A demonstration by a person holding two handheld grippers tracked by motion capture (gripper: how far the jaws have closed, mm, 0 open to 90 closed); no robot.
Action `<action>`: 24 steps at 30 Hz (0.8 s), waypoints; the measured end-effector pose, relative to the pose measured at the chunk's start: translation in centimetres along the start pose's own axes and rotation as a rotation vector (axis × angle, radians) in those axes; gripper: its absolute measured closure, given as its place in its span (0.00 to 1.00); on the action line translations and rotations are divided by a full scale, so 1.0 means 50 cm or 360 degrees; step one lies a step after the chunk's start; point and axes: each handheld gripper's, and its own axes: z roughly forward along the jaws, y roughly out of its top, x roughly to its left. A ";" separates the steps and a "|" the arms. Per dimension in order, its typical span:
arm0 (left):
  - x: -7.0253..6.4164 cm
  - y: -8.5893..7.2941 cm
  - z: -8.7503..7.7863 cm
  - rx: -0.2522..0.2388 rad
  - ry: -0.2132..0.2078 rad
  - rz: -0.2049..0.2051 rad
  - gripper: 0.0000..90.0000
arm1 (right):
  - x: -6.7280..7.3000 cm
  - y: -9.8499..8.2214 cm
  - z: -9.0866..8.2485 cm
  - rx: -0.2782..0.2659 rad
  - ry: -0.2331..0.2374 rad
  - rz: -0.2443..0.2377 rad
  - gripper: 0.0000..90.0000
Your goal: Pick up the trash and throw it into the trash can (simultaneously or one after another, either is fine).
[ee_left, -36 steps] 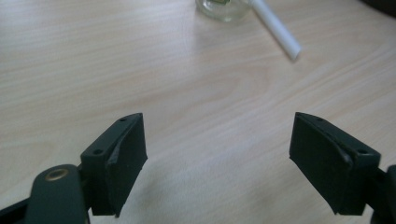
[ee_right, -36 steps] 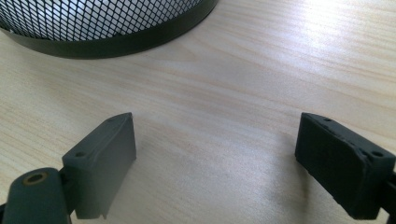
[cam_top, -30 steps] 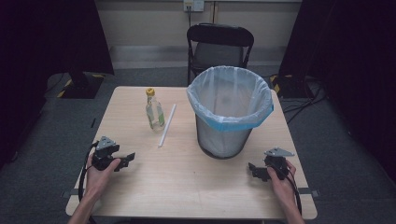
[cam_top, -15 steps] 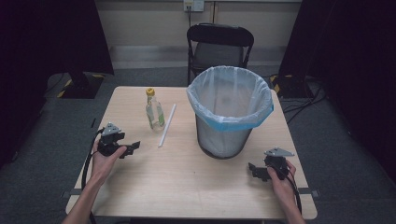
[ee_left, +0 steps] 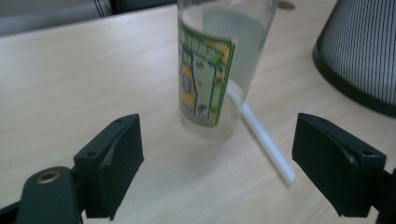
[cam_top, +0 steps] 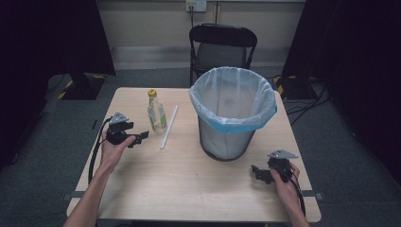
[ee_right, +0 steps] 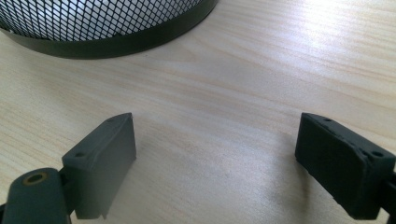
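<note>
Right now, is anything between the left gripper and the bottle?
Nothing visible. The left gripper has its jaws wide open, facing the bottle across bare table. The straw lies beside and behind the bottle, off the approach line.

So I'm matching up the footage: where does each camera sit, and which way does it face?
High view: above the person's side, looking forward and down on the table; forearms, left gripper, right gripper.
Left gripper view: on that gripper, past open jaws at the bottle and straw.
Right gripper view: past open jaws at the bin.
Shared: bottle, straw and bin in the first two.
</note>
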 end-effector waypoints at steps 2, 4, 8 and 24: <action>-0.002 0.010 0.005 0.0009 -0.0046 -0.0032 0.18 | 0.000 0.000 0.000 0.0000 0.0000 0.0000 0.13; -0.008 0.021 0.011 -0.0035 -0.0041 -0.0029 0.18 | 0.000 0.000 0.000 0.0000 0.0000 0.0000 0.13; -0.013 0.043 0.029 -0.0014 -0.0045 -0.0011 0.18 | 0.000 0.000 0.000 0.0000 0.0000 0.0000 0.13; -0.010 0.070 0.122 0.0067 -0.0064 -0.0008 0.18 | 0.000 0.000 0.000 0.0000 -0.0001 0.0000 0.13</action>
